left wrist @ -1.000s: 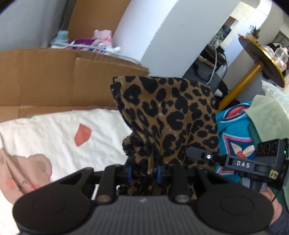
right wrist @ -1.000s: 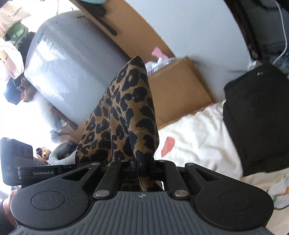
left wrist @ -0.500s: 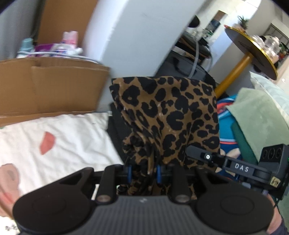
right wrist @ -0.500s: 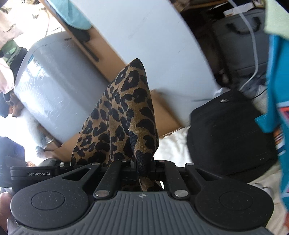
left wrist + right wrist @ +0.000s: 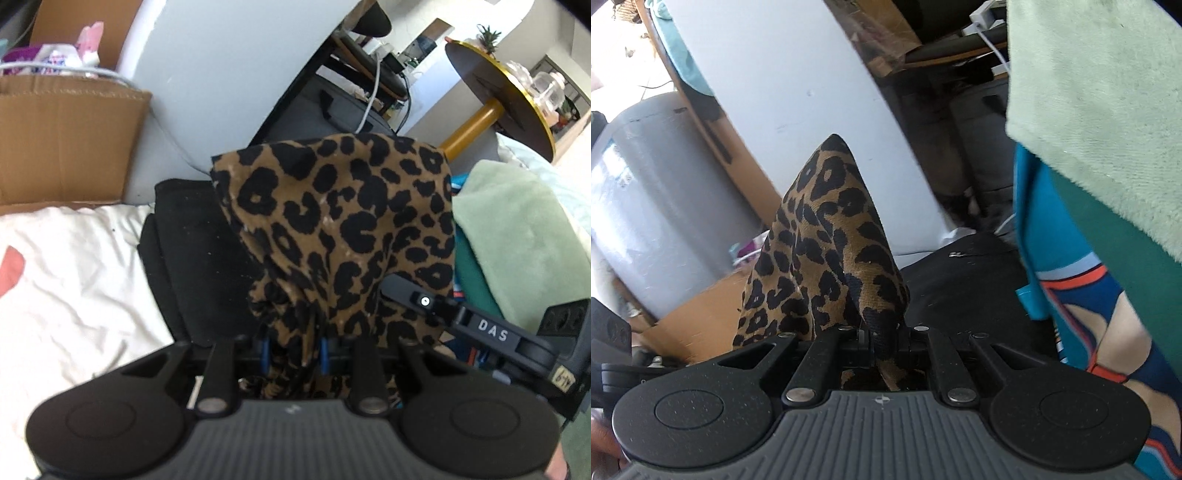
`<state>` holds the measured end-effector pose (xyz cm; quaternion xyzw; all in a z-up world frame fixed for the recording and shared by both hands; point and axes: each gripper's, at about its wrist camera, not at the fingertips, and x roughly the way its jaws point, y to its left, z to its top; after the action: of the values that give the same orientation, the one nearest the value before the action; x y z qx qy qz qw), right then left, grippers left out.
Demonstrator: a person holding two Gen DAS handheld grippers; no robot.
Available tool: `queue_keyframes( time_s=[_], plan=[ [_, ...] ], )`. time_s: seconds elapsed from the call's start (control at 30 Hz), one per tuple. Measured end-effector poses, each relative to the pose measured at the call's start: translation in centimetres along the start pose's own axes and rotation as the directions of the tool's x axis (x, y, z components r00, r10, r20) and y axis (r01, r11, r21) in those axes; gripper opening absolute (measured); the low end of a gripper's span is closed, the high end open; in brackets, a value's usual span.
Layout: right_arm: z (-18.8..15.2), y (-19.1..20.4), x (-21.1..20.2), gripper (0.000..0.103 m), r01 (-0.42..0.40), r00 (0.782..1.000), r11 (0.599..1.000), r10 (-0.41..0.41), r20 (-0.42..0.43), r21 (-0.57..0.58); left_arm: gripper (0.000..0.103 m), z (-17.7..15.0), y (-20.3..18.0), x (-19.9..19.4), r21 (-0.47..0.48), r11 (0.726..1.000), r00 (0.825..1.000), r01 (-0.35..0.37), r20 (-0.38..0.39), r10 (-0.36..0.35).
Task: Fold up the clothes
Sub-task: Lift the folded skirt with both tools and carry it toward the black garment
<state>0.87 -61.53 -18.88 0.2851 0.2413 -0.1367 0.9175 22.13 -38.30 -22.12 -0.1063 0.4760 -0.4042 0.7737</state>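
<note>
A leopard-print garment (image 5: 343,221) is bunched and held in the air by both grippers. My left gripper (image 5: 293,349) is shut on its gathered fabric, which hides the fingertips. My right gripper (image 5: 882,341) is shut on another fold of the same leopard-print garment (image 5: 831,254), which rises in a peak in front of the camera. The right gripper's body (image 5: 491,334) shows in the left wrist view, close to the right of the cloth. The garment hangs over a black folded item (image 5: 199,258) on the bed.
A white printed bedsheet (image 5: 74,266) lies at left, a cardboard box (image 5: 62,144) behind it. A stack with a light green towel (image 5: 517,236) and a teal printed garment (image 5: 1071,295) stands at right. A white wall panel (image 5: 798,110) and a round gold-edged table (image 5: 498,96) are beyond.
Both grippers have swung to the right with the leopard garment. The black item and the stack at right have come into view; the bedsheet and cardboard have slid to the left.
</note>
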Motion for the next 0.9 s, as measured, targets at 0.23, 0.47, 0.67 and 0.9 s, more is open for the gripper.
queue_keyframes(
  time_s=[0.23, 0.47, 0.67, 0.9],
  plan=[
    [0.1, -1.4, 4.1, 0.007, 0.061, 0.998, 0.998, -0.061, -0.011, -0.005, 0.025, 0.6, 1.8, 3.3, -0.032, 0.999, 1.0, 0.019, -0.007, -0.02],
    [0.5, -2.0, 8.5, 0.007, 0.1, 0.994, 0.994, -0.102, -0.03, -0.047, 0.025, 2.1, 4.5, 6.3, -0.073, 0.997, 0.999, 0.032, -0.011, -0.033],
    [0.0, -2.9, 12.5, 0.007, 0.112, 0.992, 0.992, -0.115, -0.058, -0.052, 0.025, 2.6, 6.7, 8.4, -0.118, 0.993, 0.999, 0.025, -0.019, -0.027],
    [-0.6, -3.7, 17.0, 0.007, 0.143, 0.983, 0.986, -0.152, -0.101, -0.089, 0.025, 3.2, 9.4, 10.6, -0.192, 0.981, 0.999, 0.027, -0.019, -0.031]
  ],
)
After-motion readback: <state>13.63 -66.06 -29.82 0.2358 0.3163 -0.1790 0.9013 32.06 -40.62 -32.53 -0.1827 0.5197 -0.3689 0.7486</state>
